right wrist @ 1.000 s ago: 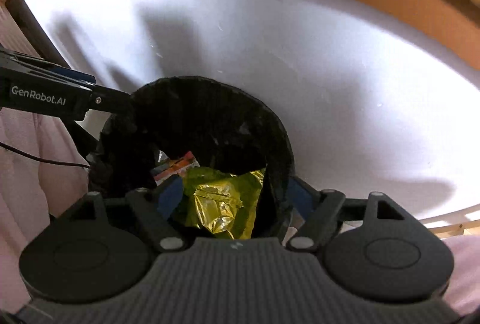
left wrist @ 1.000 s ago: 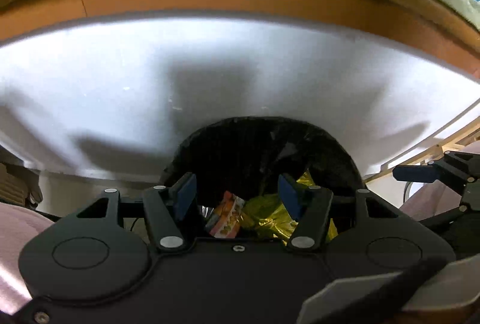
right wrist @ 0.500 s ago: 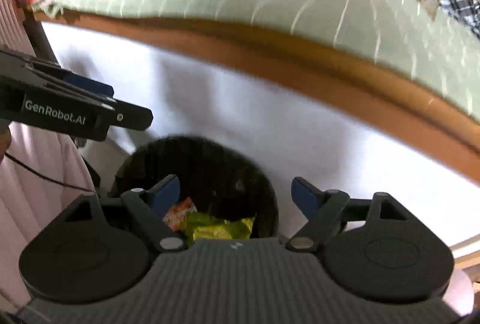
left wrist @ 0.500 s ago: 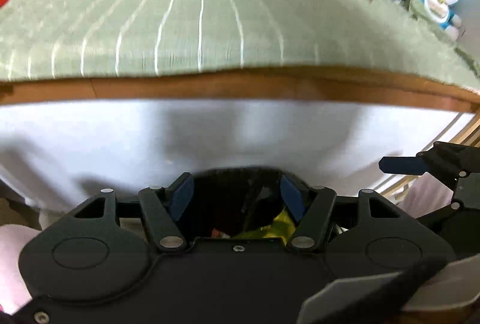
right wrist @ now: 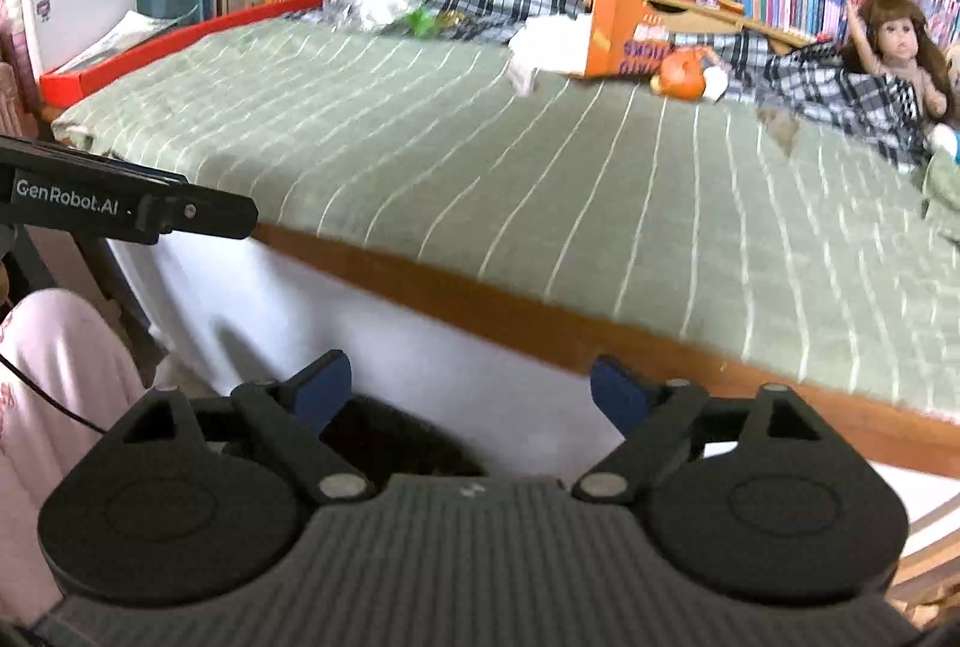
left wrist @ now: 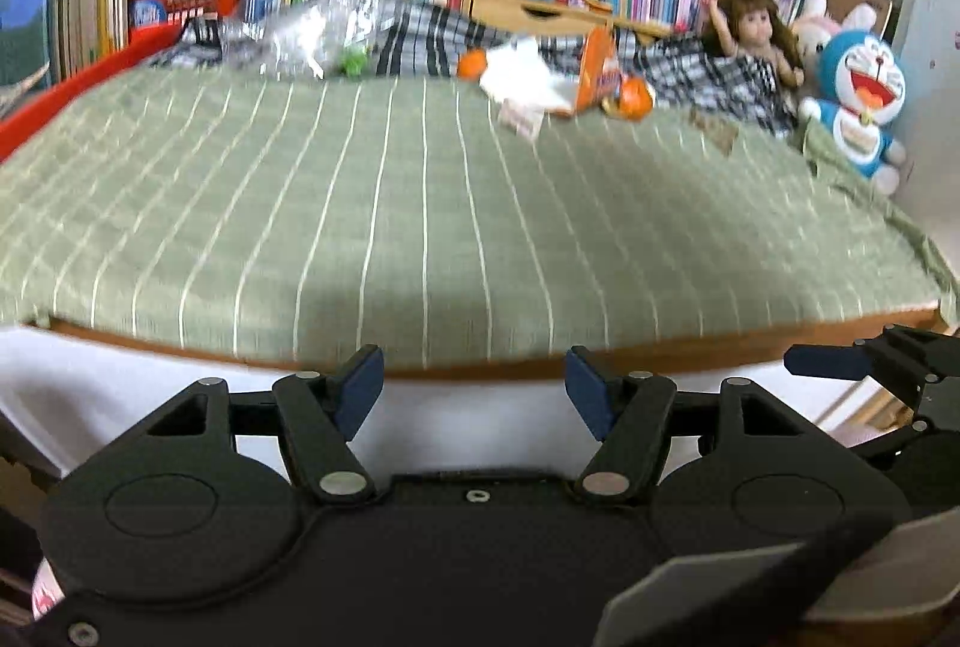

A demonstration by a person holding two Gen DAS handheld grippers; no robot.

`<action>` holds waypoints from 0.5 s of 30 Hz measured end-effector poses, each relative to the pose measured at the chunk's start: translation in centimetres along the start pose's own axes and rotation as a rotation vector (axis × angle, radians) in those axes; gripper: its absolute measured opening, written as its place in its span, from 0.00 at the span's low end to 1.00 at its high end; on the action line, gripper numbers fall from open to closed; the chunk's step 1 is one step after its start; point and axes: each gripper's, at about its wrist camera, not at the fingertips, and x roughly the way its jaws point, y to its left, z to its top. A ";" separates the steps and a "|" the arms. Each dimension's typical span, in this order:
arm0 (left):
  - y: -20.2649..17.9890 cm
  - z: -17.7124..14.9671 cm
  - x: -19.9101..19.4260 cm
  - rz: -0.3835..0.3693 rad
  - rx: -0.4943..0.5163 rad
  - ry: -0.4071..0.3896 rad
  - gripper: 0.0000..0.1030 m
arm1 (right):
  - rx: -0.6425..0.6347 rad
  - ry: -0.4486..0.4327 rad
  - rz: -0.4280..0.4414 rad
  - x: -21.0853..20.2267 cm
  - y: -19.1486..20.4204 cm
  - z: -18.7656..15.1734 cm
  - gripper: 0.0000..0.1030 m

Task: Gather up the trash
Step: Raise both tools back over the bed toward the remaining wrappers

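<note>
Left gripper (left wrist: 474, 386): jaws spread, empty. Right gripper (right wrist: 471, 395): jaws spread, empty. Black trash bin (right wrist: 408, 437): rim just below and between the right jaws, against the white bed side. Bed (left wrist: 420, 203): wooden edge directly ahead of both jaws; bare green striped cover beyond. Trash, well beyond the jaws at the far edge: orange box (right wrist: 624, 35), white crumpled paper (left wrist: 522, 74), clear plastic wrap (left wrist: 312, 35).
</note>
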 end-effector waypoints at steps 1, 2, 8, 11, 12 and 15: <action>0.0 0.5 -0.1 -0.002 0.001 -0.012 0.63 | 0.000 -0.009 -0.003 -0.1 -0.2 0.5 0.90; 0.0 0.9 -0.1 -0.004 0.002 -0.021 0.64 | 0.002 -0.020 -0.006 -0.1 -0.5 1.0 0.90; 0.1 3.1 0.6 0.000 0.009 -0.059 0.64 | 0.014 -0.074 -0.020 -0.1 -2.0 3.6 0.90; 0.2 4.3 1.4 0.010 0.010 -0.074 0.65 | 0.017 -0.089 -0.044 0.1 -2.9 4.5 0.91; 0.3 4.7 1.7 0.016 0.009 -0.079 0.65 | 0.018 -0.093 -0.051 0.4 -3.2 4.8 0.91; 0.7 5.6 2.5 0.023 0.007 -0.087 0.65 | 0.028 -0.109 -0.078 0.7 -4.4 5.7 0.91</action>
